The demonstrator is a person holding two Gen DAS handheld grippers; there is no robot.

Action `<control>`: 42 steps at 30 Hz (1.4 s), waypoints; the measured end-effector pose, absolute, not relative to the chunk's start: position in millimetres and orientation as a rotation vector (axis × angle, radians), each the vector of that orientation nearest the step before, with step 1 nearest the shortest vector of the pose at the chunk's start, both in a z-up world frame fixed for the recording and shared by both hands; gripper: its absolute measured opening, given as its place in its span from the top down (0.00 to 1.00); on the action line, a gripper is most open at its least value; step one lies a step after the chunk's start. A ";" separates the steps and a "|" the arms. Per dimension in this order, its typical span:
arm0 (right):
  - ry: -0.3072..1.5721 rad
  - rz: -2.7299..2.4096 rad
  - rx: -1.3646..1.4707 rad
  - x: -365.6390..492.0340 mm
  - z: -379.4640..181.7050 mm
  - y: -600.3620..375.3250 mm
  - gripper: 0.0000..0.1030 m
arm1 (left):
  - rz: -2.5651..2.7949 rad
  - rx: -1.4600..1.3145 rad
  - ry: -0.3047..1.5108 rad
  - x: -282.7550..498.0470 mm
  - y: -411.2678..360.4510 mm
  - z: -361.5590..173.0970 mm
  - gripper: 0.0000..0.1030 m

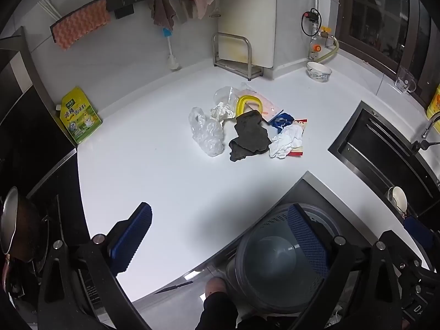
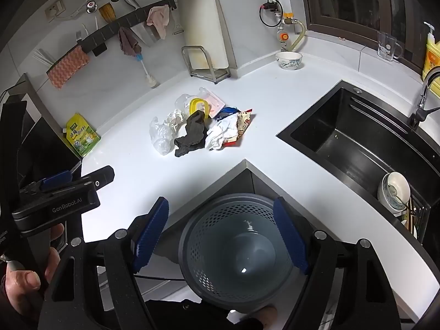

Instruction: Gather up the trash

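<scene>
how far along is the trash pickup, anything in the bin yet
Barely begun, it seems. The grey bin below the counter corner holds no bulky trash, only a few small bright specks. In hand: nothing; the left gripper and right gripper are open and empty. Left to collect is the whole pile on the counter: clear plastic bag, dark rag, white crumpled paper and wrappers behind.

This was a home kitchen. A white tabletop (image 2: 275, 104) wrapped around a corner and held a black sink (image 2: 354, 137) with a tap (image 2: 425, 93), dishes (image 2: 394, 192) standing at the sink's near end, and a bowl (image 2: 288, 60) by the tiled wall. A wall rail (image 2: 129, 24) carried hanging cloths (image 2: 158, 20), a bottle brush (image 2: 145, 70) leaned below it, and a yellow seasoning pouch (image 2: 81, 134) stood beside a stove (image 1: 35, 137) with a pan (image 1: 11, 220).
</scene>
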State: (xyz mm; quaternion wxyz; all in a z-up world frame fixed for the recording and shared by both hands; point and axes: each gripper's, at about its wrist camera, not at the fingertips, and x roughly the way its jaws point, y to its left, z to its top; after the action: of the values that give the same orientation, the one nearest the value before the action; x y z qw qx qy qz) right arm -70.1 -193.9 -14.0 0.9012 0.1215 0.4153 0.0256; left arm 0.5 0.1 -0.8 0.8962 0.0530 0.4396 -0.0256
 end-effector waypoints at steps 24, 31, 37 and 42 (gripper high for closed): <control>0.853 0.052 0.253 -73.4 -11.0 -190.0 0.27 | -0.051 0.109 0.908 -2.0 5.5 1.3 0.06; 0.850 0.053 0.252 -74.0 -11.5 -190.6 0.27 | -0.048 0.107 0.906 -1.8 5.4 1.5 0.06; 0.850 0.060 0.251 -72.8 -9.5 -191.1 0.27 | -0.044 0.101 0.906 -0.4 11.8 4.1 0.06; 0.849 0.062 0.249 -72.2 -10.2 -192.3 0.27 | -0.044 0.102 0.905 -0.2 13.9 5.9 0.06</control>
State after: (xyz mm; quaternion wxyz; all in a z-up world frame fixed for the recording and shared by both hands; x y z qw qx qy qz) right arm -72.2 -192.3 -10.2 0.9033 0.1205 0.4108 0.0301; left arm -0.2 13.9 5.9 0.8979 0.0492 0.4369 -0.0214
